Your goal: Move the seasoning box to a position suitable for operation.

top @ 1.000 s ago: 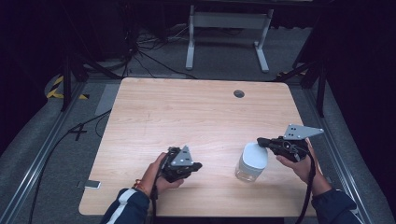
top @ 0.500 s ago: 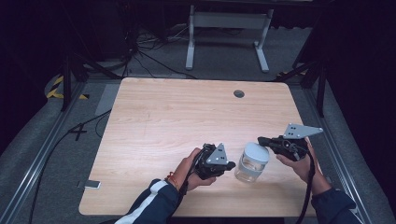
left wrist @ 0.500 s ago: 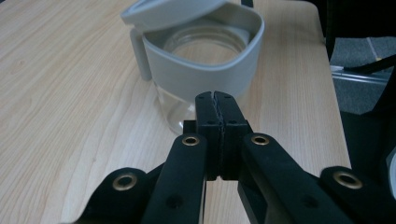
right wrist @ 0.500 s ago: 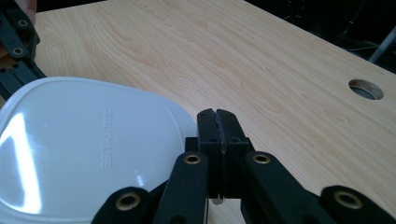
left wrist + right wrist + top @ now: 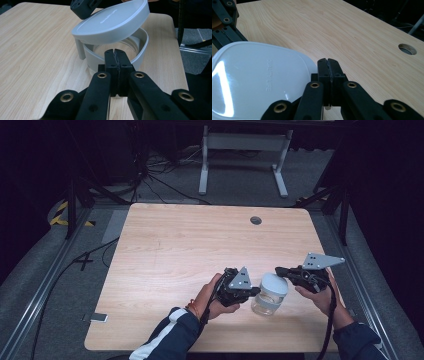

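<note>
Both of my forearms come in from the near edge of the table [image 5: 165, 245], hands low over its near right part. My left hand [image 5: 212, 296] reaches rightward, holding the left claw [image 5: 254, 291] level so its tips meet the left side of the clear jar [image 5: 264, 304]. Its jaws are pressed together with no gap; whether they pinch the jar's grey rim band [image 5: 141, 47] or only rest against it, I cannot tell. My right hand [image 5: 320, 295] sits to the right of the jar and points the right claw [image 5: 280, 270] leftward, at the far right edge of the white lid [image 5: 274, 284]. Those jaws are also clenched tight together, beside the lid. From the left gripper view the lid sits tilted, lifted off the rim on one side.
</note>
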Action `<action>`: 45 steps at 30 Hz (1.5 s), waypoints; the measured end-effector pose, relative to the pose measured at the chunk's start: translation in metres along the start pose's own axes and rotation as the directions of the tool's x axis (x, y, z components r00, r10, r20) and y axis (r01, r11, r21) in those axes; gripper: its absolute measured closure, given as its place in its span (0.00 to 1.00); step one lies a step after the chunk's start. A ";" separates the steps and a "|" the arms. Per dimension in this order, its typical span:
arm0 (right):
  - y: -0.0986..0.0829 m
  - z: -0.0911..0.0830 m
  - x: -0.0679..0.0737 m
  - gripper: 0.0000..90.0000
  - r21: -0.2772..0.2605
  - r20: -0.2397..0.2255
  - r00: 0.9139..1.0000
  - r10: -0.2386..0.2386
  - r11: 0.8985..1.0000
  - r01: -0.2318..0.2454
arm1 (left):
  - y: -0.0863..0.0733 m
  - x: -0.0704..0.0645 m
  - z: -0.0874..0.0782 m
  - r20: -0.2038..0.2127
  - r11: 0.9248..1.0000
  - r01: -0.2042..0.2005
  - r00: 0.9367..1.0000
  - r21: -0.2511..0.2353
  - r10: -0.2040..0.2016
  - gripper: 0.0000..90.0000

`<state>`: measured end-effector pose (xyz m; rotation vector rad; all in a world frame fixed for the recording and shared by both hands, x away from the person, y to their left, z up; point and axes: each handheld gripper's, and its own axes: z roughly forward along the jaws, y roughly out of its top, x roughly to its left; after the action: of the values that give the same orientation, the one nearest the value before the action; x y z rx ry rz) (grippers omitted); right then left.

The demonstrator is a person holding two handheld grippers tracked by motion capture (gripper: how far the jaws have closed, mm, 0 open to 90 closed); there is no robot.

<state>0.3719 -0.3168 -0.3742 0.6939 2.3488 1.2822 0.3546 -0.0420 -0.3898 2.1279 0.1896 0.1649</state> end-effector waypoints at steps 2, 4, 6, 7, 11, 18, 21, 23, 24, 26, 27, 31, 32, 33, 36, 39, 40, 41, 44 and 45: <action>0.000 0.000 0.000 1.00 -0.001 -0.001 1.000 0.001 1.000 -0.001 | 0.003 0.001 0.003 0.000 1.000 -0.009 1.000 -0.008 0.009 1.00; 0.000 0.000 0.000 1.00 -0.001 -0.001 1.000 -0.001 1.000 0.001 | 0.006 0.002 0.003 -0.003 1.000 -0.002 1.000 -0.015 0.002 1.00; 0.000 0.001 0.000 1.00 0.003 0.000 1.000 0.001 1.000 -0.001 | 0.009 0.004 0.004 -0.003 1.000 -0.009 1.000 -0.018 0.009 1.00; -0.001 0.001 0.000 1.00 0.005 -0.001 1.000 -0.001 1.000 0.001 | 0.009 0.004 0.004 -0.003 1.000 -0.009 1.000 -0.018 0.009 1.00; -0.001 0.000 0.000 1.00 0.012 0.001 1.000 -0.008 1.000 0.008 | 0.014 0.010 0.006 -0.009 1.000 0.001 1.000 -0.017 -0.001 1.00; -0.003 0.000 -0.003 1.00 0.018 -0.002 1.000 0.000 1.000 0.000 | 0.023 0.018 0.008 -0.021 1.000 -0.006 1.000 -0.011 0.006 1.00; -0.004 0.000 -0.004 1.00 0.019 -0.004 1.000 0.001 1.000 -0.001 | 0.027 0.021 0.009 -0.023 1.000 -0.004 1.000 -0.016 0.003 0.99; -0.005 0.001 -0.005 1.00 0.021 -0.007 1.000 0.006 1.000 -0.006 | 0.029 0.023 0.010 -0.025 1.000 0.003 1.000 -0.016 -0.003 0.99; -0.005 0.000 -0.005 1.00 0.022 -0.010 1.000 0.011 1.000 -0.011 | 0.030 0.024 0.010 -0.025 1.000 -0.013 1.000 -0.010 0.013 0.99; -0.006 0.000 -0.006 1.00 0.027 -0.008 1.000 0.010 1.000 -0.009 | 0.030 0.025 0.012 -0.030 1.000 -0.002 1.000 -0.012 0.001 0.99; -0.006 0.000 -0.007 1.00 0.028 -0.007 1.000 0.012 1.000 -0.011 | 0.031 0.026 0.012 -0.029 1.000 0.003 1.000 -0.014 -0.004 0.98; -0.009 -0.002 -0.009 1.00 0.038 -0.002 1.000 0.011 0.999 -0.011 | 0.033 0.029 0.014 -0.035 1.000 0.007 0.999 -0.015 -0.007 0.98; -0.010 -0.003 -0.009 1.00 0.040 0.000 1.000 0.014 0.999 -0.014 | 0.033 0.030 0.014 -0.036 1.000 0.001 0.999 -0.013 -0.001 0.98; -0.010 -0.003 -0.009 1.00 0.040 0.000 1.000 0.014 0.999 -0.014 | 0.033 0.030 0.014 -0.036 1.000 0.001 0.999 -0.013 -0.001 0.98; -0.013 -0.007 -0.012 1.00 0.046 0.003 1.000 0.017 0.999 -0.017 | 0.037 0.031 0.014 -0.040 1.000 -0.008 0.999 -0.005 0.008 0.98; -0.015 -0.009 -0.013 1.00 0.050 0.005 1.000 0.018 0.999 -0.018 | 0.037 0.032 0.016 -0.051 1.000 -0.009 0.999 -0.002 0.009 0.97; -0.017 -0.009 -0.013 1.00 0.052 0.009 1.000 0.016 0.999 -0.017 | 0.037 0.032 0.016 -0.052 1.000 -0.010 0.999 0.004 0.010 0.97; -0.017 -0.010 -0.013 1.00 0.058 0.012 1.000 0.013 0.998 -0.014 | 0.037 0.033 0.017 -0.047 1.000 -0.008 0.999 0.006 0.008 0.97; -0.020 -0.013 -0.015 1.00 0.065 0.013 1.000 0.015 0.998 -0.016 | 0.037 0.034 0.020 -0.050 1.000 -0.004 0.999 0.006 0.005 0.97; -0.021 -0.013 -0.015 1.00 0.067 0.016 1.000 0.016 0.998 -0.017 | 0.037 0.034 0.020 -0.053 1.000 -0.004 0.999 0.007 0.005 0.97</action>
<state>0.3717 -0.3443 -0.3841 0.7421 2.3881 1.2056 0.3948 -0.0712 -0.3677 2.1325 0.2168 0.2241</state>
